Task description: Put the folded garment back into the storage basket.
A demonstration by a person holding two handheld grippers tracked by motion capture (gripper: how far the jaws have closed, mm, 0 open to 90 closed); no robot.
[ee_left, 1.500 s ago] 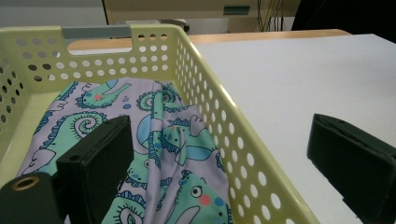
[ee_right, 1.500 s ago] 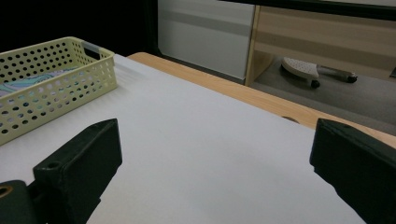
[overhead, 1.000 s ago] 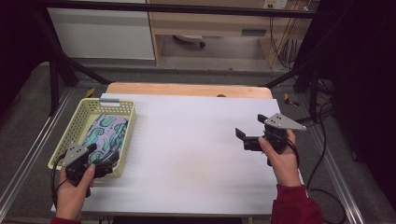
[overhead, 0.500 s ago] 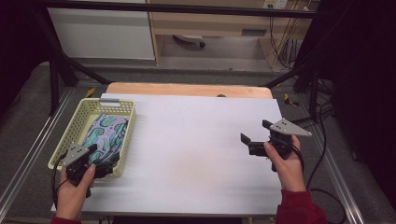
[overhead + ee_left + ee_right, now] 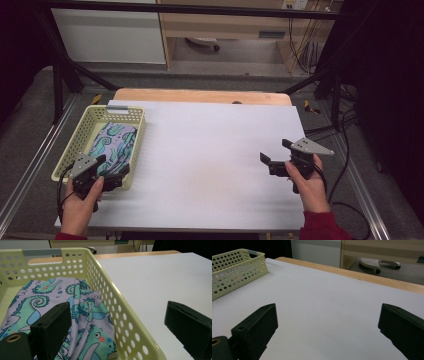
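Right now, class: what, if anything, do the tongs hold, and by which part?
Nothing. The left tongs stand open astride the basket wall above the patterned cloth; the right tongs are open over bare table.

My left gripper [image 5: 111, 172] covers the near corner of the yellow basket [image 5: 75, 150] in the high view, and the patterned cloth [image 5: 82, 322] runs off the bottom edge of my left gripper view, part behind my jaw; its far end hides under its own folds

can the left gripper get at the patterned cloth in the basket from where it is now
Probably yes. The left gripper is open at the basket's near corner, one jaw already over the cloth; only the side wall stands between its jaws.
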